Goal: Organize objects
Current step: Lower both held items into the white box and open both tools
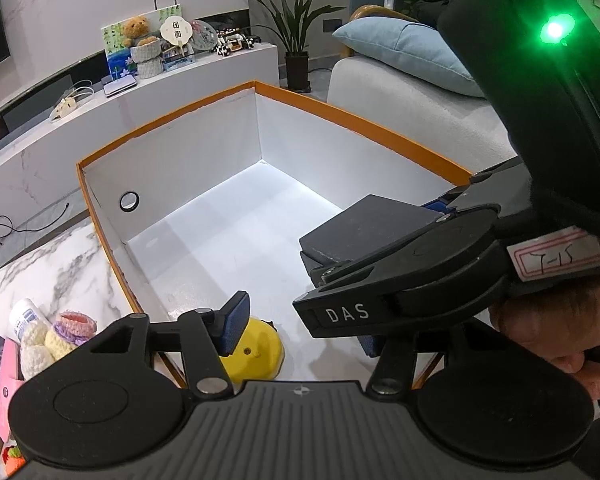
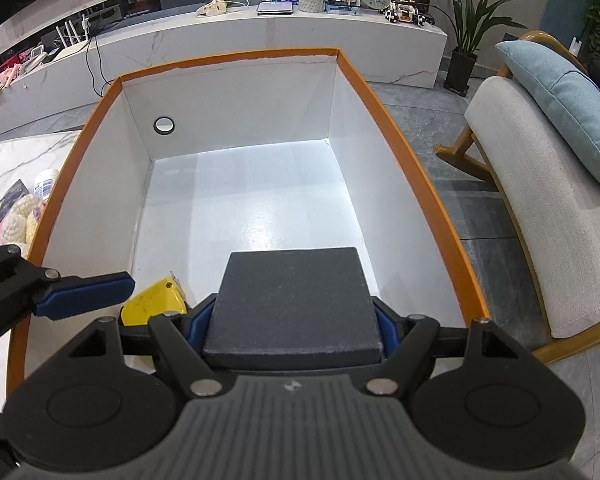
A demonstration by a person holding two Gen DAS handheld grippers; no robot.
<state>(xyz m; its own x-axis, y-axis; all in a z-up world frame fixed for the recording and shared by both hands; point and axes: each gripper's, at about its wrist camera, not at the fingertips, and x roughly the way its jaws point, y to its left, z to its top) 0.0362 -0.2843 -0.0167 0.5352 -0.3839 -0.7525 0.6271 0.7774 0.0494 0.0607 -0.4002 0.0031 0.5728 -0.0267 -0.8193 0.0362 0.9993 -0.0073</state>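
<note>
A big white box with an orange rim point(image 1: 340, 108) point(image 2: 228, 58) stands open on the marble table. My right gripper point(image 2: 292, 320) is shut on a flat dark grey square case point(image 2: 296, 280) point(image 1: 360, 228), its blue pads point(image 2: 388, 328) pressing both sides, held over the box's near right part. A yellow rounded object point(image 1: 262, 350) point(image 2: 152, 300) lies on the box floor in the near left corner. My left gripper point(image 1: 300, 340) hangs open over it. Its left finger point(image 1: 234, 328) point(image 2: 84, 294) is beside the yellow object. Its right finger is mostly hidden behind the right gripper.
Crocheted toys point(image 1: 56, 338), a white bottle point(image 1: 26, 316) and a pink card point(image 1: 8, 368) lie on the marble table left of the box. A pale armchair with a blue cushion point(image 2: 540, 220) stands to the right. A long white bench point(image 2: 260, 36) runs behind.
</note>
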